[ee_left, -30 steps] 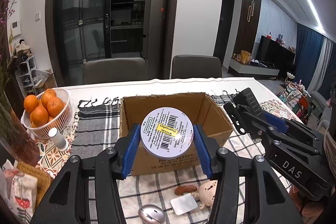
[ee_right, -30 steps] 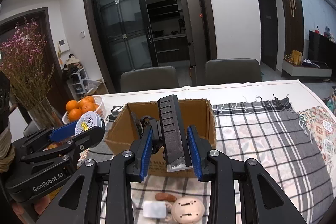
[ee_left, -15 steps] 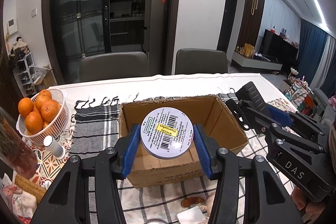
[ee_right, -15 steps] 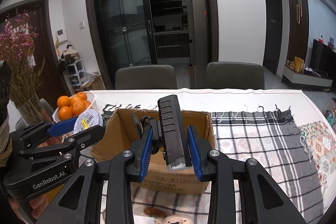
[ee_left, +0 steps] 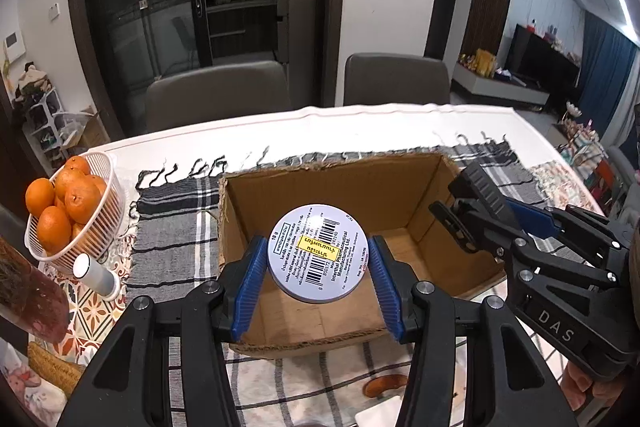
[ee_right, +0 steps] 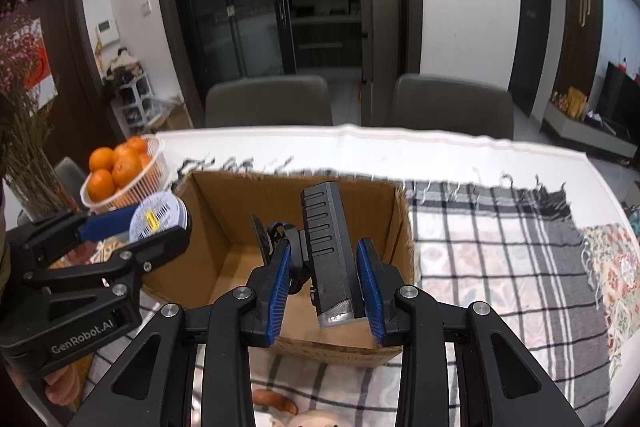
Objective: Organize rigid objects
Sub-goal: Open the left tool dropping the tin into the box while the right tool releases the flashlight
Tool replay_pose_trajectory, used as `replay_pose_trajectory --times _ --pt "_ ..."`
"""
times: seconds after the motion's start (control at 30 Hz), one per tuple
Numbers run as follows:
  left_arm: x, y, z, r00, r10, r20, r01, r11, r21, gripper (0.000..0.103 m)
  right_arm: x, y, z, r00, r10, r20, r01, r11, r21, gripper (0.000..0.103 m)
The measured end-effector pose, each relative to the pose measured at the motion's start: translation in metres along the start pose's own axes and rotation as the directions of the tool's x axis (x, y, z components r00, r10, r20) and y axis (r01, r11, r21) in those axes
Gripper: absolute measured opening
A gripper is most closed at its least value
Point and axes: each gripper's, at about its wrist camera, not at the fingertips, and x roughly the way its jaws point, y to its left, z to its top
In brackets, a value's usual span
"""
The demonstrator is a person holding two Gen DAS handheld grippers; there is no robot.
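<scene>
Both held things have come forward and now hang over the open cardboard box [ee_left: 404,187]: the round tin [ee_left: 318,254] (barcode label up) clamped in the left gripper [ee_left: 318,281], the ribbed black device [ee_right: 330,249] clamped in the right gripper [ee_right: 324,285]. Beneath the box lies a plaid cloth [ee_right: 500,247], with a basket of oranges [ee_left: 70,211] well off to the left.

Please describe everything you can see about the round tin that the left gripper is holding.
The round tin is flat, pale blue-grey and looks like metal. The face toward the camera carries barcodes, small print and a yellow sticker. The left gripper clamps its rim between blue pads, holding it on edge over the open cardboard box. Nothing else touches it.
</scene>
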Motion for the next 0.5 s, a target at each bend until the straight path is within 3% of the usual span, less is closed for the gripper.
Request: replay_pose_trajectory --times 0.27,0.5 --pt "0.029 0.006 -0.002 0.996 -0.011 -0.092 0.009 1.000 -0.015 0.051 0.035 -0.008 -0.004 0.990 0.038 -0.135 -0.036 0.999 0.019 0.034" --pt "0.038 0.007 -0.004 0.993 -0.024 -0.117 0.020 0.999 -0.031 0.053 0.047 -0.008 -0.006 0.982 0.026 -0.189 -0.025 1.000 0.010 0.035"
